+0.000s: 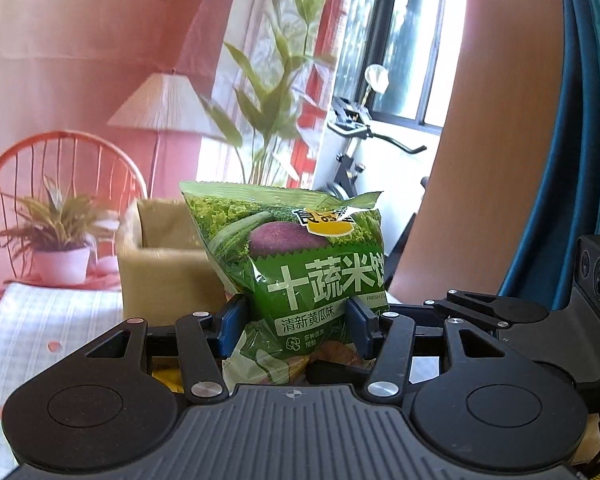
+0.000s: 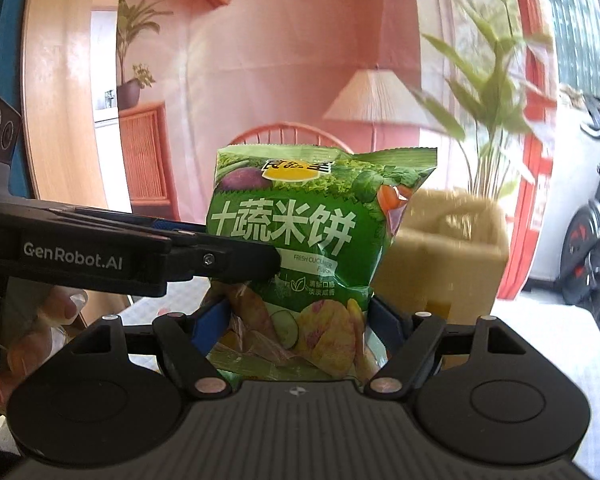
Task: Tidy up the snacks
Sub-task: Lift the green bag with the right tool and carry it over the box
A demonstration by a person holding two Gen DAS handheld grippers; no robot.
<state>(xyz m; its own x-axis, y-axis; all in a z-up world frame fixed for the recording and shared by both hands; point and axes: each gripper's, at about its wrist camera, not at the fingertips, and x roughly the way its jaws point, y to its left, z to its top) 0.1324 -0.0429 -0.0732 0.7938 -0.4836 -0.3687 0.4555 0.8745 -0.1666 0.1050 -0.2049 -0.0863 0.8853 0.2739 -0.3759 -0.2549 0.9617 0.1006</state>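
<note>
A green rice-cracker snack bag stands upright in the air between both grippers. My left gripper is shut on the bag's lower half, its blue pads pressing each side. In the right wrist view the left gripper reaches in from the left and crosses the bag's white label. My right gripper is shut on the bag's bottom, where the cracker picture is. It looks like one bag held by both. The right tool's black body shows at the right.
A tan open box stands behind the bag on a table with a checked cloth. Beyond are a potted plant, an orange chair, a floor lamp and an exercise bike. A hand holds the left tool.
</note>
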